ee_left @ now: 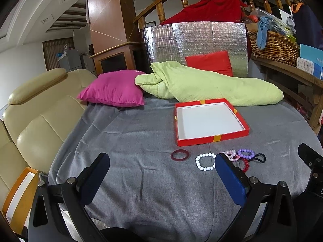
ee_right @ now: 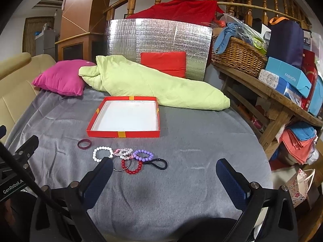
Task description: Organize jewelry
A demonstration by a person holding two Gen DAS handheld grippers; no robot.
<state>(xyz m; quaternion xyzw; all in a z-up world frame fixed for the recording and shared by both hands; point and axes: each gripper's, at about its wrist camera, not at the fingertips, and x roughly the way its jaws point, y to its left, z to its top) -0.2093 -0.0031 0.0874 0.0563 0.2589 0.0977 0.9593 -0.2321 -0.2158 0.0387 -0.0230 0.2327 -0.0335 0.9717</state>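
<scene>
The jewelry lies in a loose row on the grey cloth [ee_right: 191, 141], just ahead of both my tools: a dark red bangle [ee_right: 84, 144] farthest to my left, then a white bead bracelet [ee_right: 102, 153], a pink-and-clear bead bracelet [ee_right: 124, 153], a purple bead bracelet [ee_right: 143, 154], a red bead bracelet [ee_right: 131, 167] and a black hair tie [ee_right: 159, 164]. The pink, purple and red ones touch or overlap, and a thin wire ring seems to run under them.

Beyond the row sits the empty red box lid [ee_right: 123, 134], white inside, open side up; I judge that to be where the pieces go.

My right gripper [ee_right: 164, 173] hovers with its fingers spread wide and nothing between them; the cluster sits off its left finger. My left gripper [ee_left: 162, 166] is likewise spread and empty, its right finger covering part of the pink bracelet, with the bangle ahead between its fingers.

The risk I see is the tangle: closing on one bead bracelet could drag a neighbour along or snag the wire ring. Round beads may also roll out of the pads, and the soft cloth could bunch into the grip. The bangle lies flat, so pinching its rim may make it skid.

Behind the lid are a green quilt [ee_right: 153, 86], a magenta pillow [ee_right: 60, 77] and a red cushion [ee_right: 163, 63].
</scene>
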